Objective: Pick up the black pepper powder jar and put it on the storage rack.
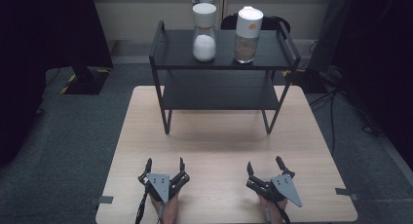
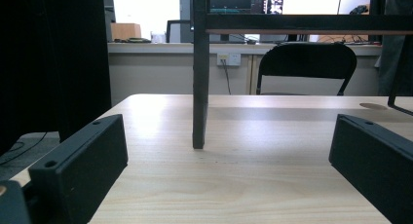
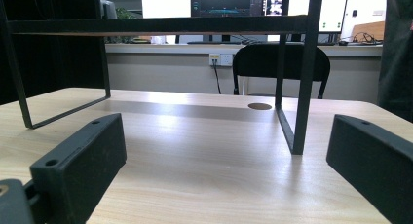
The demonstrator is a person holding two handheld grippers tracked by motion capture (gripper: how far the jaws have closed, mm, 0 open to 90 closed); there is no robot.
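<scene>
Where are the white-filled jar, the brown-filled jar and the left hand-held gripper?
white-filled jar [image 1: 204, 47], high view, on its glass body with the white contents.
brown-filled jar [image 1: 246, 47], high view, on its glass body with the brown contents.
left hand-held gripper [image 1: 164, 164], high view, midway between its open fingertips.

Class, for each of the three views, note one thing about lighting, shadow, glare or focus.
High view: dim overall, corners nearly black, and the black two-tier metal rack casts a soft shadow on the pale wooden table. Left gripper view: the bright window area behind is blown out, and the near jaws look soft. Right gripper view: a pale sheen lies on the tabletop under the rack.
</scene>
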